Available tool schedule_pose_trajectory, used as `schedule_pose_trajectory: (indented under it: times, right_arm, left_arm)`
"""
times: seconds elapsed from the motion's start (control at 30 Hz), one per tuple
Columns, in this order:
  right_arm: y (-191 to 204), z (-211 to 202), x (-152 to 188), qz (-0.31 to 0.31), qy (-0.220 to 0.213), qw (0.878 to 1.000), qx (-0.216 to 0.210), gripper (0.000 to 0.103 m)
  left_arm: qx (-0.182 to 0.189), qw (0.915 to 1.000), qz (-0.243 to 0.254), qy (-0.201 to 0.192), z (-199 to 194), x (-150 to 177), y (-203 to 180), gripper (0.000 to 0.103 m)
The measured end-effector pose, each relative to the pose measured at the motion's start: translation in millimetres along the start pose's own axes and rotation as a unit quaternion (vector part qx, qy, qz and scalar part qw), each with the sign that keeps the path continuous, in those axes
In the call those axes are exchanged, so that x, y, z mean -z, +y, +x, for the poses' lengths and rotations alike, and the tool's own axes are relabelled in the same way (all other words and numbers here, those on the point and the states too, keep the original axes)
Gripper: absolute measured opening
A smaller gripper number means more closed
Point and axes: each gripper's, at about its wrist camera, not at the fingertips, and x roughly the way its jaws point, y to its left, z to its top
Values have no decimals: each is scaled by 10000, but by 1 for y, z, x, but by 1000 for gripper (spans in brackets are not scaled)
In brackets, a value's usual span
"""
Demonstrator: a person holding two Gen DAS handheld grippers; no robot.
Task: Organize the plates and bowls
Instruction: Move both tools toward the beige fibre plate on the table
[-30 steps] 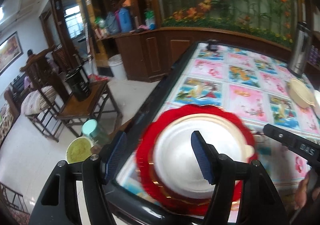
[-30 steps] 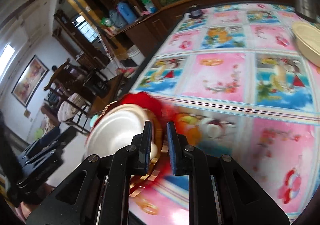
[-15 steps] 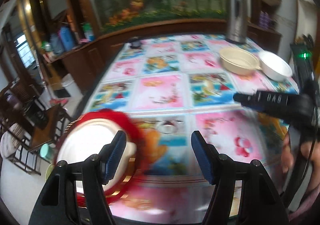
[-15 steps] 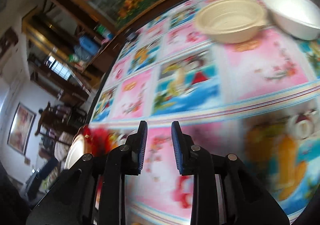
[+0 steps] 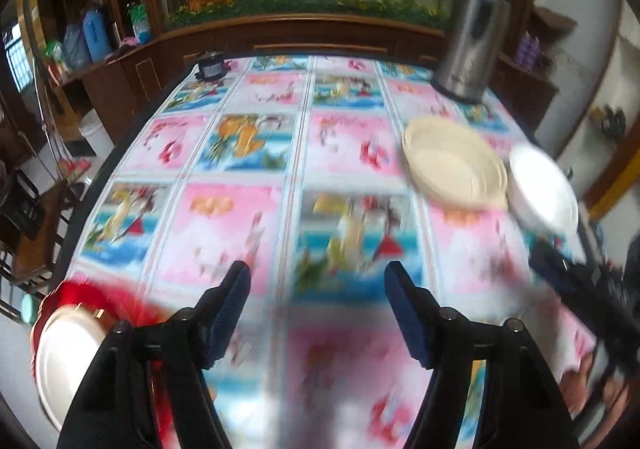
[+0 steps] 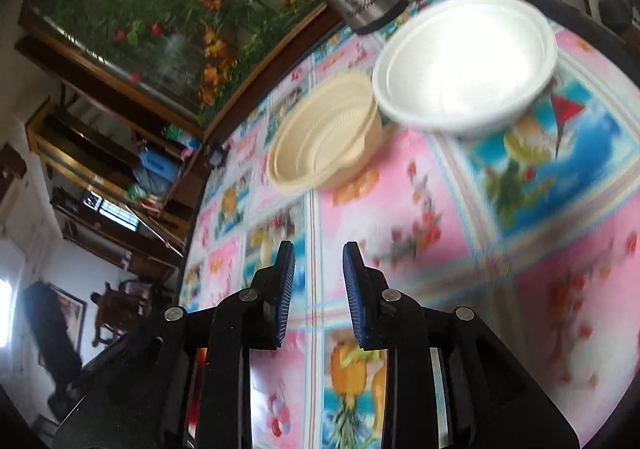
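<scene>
A cream bowl (image 5: 452, 167) and a white bowl (image 5: 542, 193) stand side by side at the table's right. They also show in the right wrist view, cream bowl (image 6: 324, 145) and white bowl (image 6: 466, 59), ahead of my right gripper (image 6: 318, 289), which is open a little and empty above the cloth. A white plate (image 5: 60, 353) on a red-rimmed plate (image 5: 92, 293) lies at the table's near left corner. My left gripper (image 5: 318, 313) is wide open and empty above the table's near middle. The right gripper's body (image 5: 580, 289) shows at the right.
A steel thermos jug (image 5: 470, 37) stands at the back right, behind the bowls. A small dark object (image 5: 210, 63) sits at the back left corner. The table has a colourful patterned cloth (image 5: 280, 153). Wooden cabinets and chairs stand off to the left.
Both grippers swung right, away from the stacked plates toward the two bowls. The right gripper's fingers opened a little. The bowls now loom larger in the right wrist view.
</scene>
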Motion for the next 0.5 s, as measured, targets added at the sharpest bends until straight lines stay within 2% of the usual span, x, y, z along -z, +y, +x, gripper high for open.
schedule_pose_trajectory:
  times: [0.1, 0.17, 0.23, 0.33, 0.5]
  right_arm:
    - [-5, -1, -17, 71, -176, 9993, -324, 25]
    - [-9, 2, -24, 26, -382, 9977, -558, 28]
    - [-20, 5, -26, 178, -373, 9960, -786, 28]
    - [-29, 8, -29, 366, -323, 9960, -745, 28]
    - [-38, 11, -29, 732, -149, 9929, -923, 28]
  left_arm:
    - [92, 9994, -251, 232, 27, -28, -5, 72]
    - [160, 9982, -445, 366, 43, -41, -6, 72]
    - [191, 9972, -565, 447, 56, -50, -9, 72]
    - [252, 9959, -712, 506, 71, -58, -14, 72]
    - [322, 9932, -918, 634, 91, -66, -28, 72]
